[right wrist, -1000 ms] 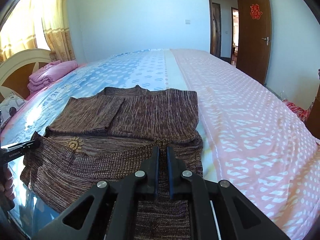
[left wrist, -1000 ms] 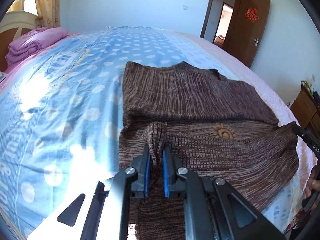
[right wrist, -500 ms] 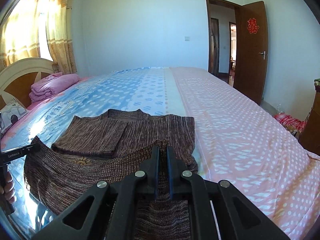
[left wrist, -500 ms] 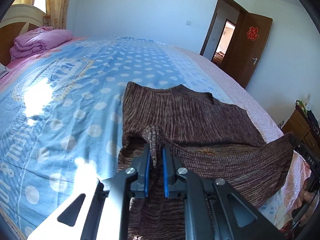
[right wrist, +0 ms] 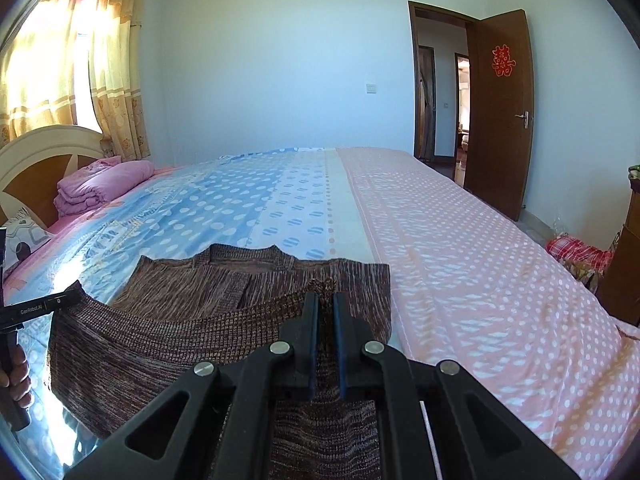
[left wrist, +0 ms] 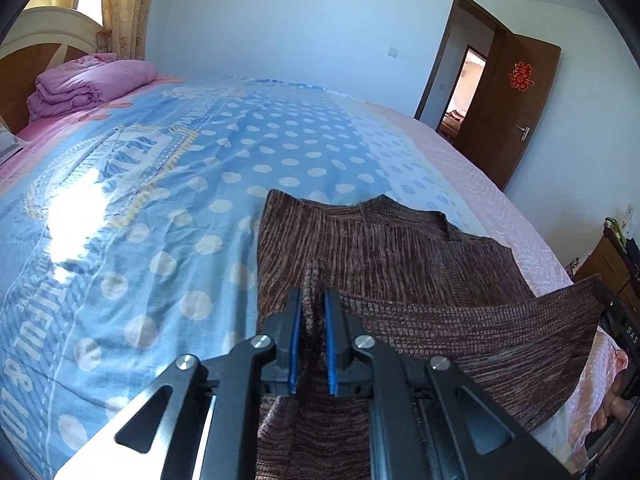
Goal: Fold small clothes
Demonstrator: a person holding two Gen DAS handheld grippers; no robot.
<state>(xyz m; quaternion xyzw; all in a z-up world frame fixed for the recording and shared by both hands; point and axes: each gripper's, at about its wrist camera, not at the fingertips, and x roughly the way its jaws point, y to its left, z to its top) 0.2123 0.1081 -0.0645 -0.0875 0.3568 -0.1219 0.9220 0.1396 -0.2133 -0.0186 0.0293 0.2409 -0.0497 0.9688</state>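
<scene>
A brown knitted sweater point(left wrist: 384, 248) point(right wrist: 192, 292) lies on the bed with its sleeves folded in across the body. Its lower hem is lifted off the sheet and stretched between both grippers. My left gripper point(left wrist: 312, 300) is shut on the hem's left corner, a bunch of knit sticking up between the blue pads. My right gripper point(right wrist: 326, 304) is shut on the hem's right corner. In the right wrist view the left gripper point(right wrist: 36, 308) shows at the left edge, held by a hand. The raised hem point(right wrist: 160, 340) hides the sweater's lower front.
The bed point(right wrist: 460, 240) has a blue dotted sheet on the left and a pink dotted one on the right. A folded pink quilt point(left wrist: 92, 84) lies by the headboard point(right wrist: 36, 160). A wooden door point(right wrist: 500, 112) stands open. A wooden cabinet point(left wrist: 608, 264) stands near the bed's right side.
Both grippers have risen with the hem, lifting the sweater's lower part off the bed; it now hides the sun motif on the front. The grips are unchanged.
</scene>
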